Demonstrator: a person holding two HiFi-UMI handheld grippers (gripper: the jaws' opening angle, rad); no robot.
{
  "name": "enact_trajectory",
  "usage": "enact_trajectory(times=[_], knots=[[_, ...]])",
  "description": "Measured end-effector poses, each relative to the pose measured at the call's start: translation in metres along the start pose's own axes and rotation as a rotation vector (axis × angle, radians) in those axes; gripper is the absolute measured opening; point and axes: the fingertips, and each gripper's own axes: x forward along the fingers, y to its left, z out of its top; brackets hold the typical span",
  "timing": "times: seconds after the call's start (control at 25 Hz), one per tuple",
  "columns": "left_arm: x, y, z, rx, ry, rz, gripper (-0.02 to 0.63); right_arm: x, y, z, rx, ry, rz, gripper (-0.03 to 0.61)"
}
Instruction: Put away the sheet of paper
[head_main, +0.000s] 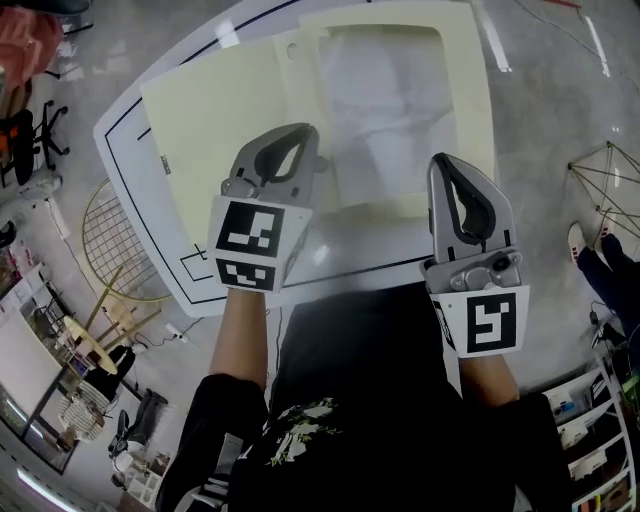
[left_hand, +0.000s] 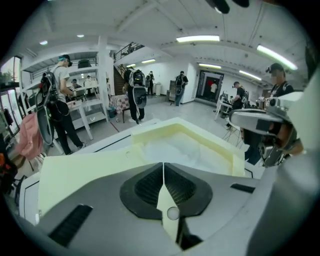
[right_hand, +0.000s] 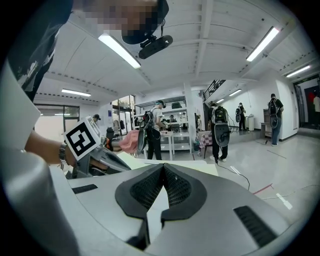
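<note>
The paper (head_main: 385, 110) lies in the tray (head_main: 472, 90), its lid (head_main: 220, 125) apparently not yet closed; the left gripper (head_main: 304, 133) and right gripper (head_main: 441, 162) hover empty, jaws together.

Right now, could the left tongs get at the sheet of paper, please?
Probably yes: the left tongs sit shut close by the sheet of paper, which lies uncovered in its cream tray.
</note>
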Motion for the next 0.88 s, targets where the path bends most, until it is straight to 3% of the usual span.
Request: enact_trajectory(times=[0.28, 0.88], knots=[[-0.059, 0.001, 0.008, -0.042, -0.141, 0.095, 0.002, 0.001, 0.026, 0.026, -0.066, -0.072, 0.076, -0.002], [-0.167, 0.0, 0.007, 0.006, -0.347, 0.122, 0.0, -0.021, 0.112, 0.055, -0.146, -0.117, 0.085, -0.002]])
